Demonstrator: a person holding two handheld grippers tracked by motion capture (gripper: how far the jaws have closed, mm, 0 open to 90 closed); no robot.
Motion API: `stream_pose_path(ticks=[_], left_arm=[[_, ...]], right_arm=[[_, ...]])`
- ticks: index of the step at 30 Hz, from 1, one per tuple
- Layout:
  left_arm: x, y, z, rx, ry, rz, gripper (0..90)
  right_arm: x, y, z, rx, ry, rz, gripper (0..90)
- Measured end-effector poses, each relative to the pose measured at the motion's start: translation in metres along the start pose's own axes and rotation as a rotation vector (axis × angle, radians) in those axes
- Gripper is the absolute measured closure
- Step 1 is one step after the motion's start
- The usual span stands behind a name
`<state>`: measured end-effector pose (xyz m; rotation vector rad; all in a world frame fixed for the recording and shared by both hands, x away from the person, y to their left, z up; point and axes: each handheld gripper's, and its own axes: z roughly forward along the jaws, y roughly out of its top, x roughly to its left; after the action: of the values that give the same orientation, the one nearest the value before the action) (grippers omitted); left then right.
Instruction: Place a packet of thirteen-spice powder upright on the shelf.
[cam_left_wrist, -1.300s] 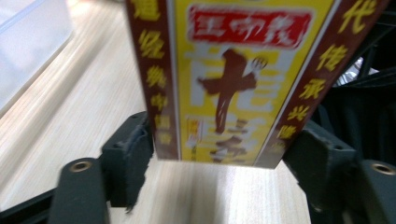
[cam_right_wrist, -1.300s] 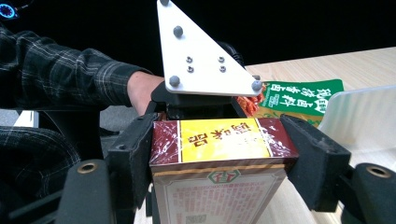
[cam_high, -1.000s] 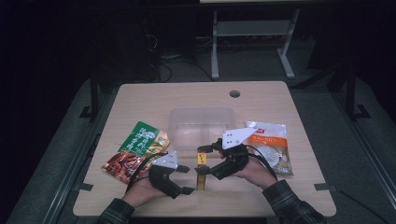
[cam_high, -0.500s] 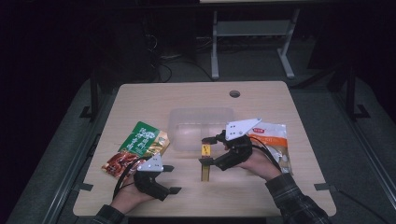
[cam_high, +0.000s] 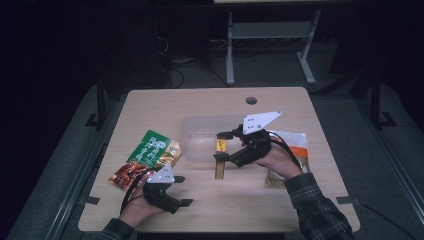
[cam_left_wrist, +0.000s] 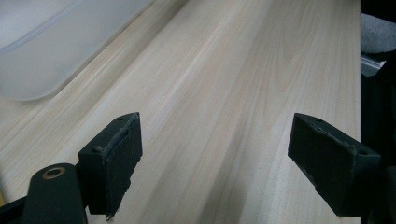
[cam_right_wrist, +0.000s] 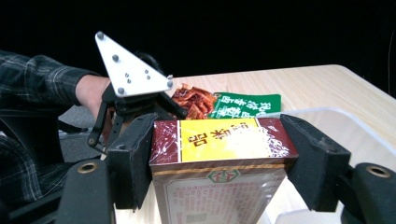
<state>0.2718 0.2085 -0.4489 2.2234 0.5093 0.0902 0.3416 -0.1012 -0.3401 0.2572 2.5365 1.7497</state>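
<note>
Right gripper (cam_high: 223, 147) clamped on boxed snack (cam_high: 220, 159), lifted just off the table (cam_high: 280, 200) beside the clear bin (cam_high: 200, 131).
We keep the box upright, clear the rim, then release; left gripper (cam_high: 183, 190) idles open.

bare tabletop (cam_high: 240, 200) between hands; clear tub (cam_high: 200, 137) blocks centre; packets (cam_high: 150, 157) crowd left.
</note>
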Motion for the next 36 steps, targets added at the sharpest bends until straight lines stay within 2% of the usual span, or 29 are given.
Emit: stream_pose_path(ticks=[6,11,12,16,18,20,24,26,29,33,36], left_arm=[[-0.001,0.0,0.002,0.014,-0.003,0.01,17.4],[-0.002,0.0,0.003,0.014,-0.004,0.02,17.4],[-0.003,0.0,0.003,0.013,-0.006,0.008,17.5],[-0.003,0.0,0.003,0.014,-0.006,0.012,17.6],[-0.003,0.0,0.003,0.014,-0.007,0.01,17.6],[-0.004,0.0,0.003,0.013,-0.011,0.007,17.6],[-0.003,0.0,0.003,0.013,-0.012,0.007,17.6],[-0.003,0.0,0.003,0.011,-0.012,0.006,17.8],[-0.003,0.0,0.003,0.01,-0.012,0.006,17.8],[-0.003,0.0,0.003,0.011,-0.012,0.007,17.7],[-0.003,0.0,0.003,0.011,-0.017,0.005,17.8]], right_arm=[[-0.016,0.01,0.0,-0.001,-0.022,-0.011,30.6],[-0.023,0.014,0.0,0.009,-0.023,-0.017,30.6],[-0.027,0.017,0.0,0.011,-0.022,-0.028,30.6],[-0.037,0.021,0.001,0.021,-0.02,-0.031,30.6],[-0.039,0.021,0.001,0.018,-0.02,-0.031,30.6],[-0.049,0.023,0.002,0.036,-0.023,-0.036,30.6],[-0.057,0.023,0.003,0.032,-0.034,-0.036,30.6],[-0.066,0.021,0.004,0.048,-0.031,-0.035,30.6],[-0.072,0.021,0.006,0.057,-0.03,-0.034,30.6],[-0.081,0.02,0.009,0.035,-0.022,-0.031,30.7],[-0.086,0.019,0.013,0.066,-0.024,-0.042,30.7]])
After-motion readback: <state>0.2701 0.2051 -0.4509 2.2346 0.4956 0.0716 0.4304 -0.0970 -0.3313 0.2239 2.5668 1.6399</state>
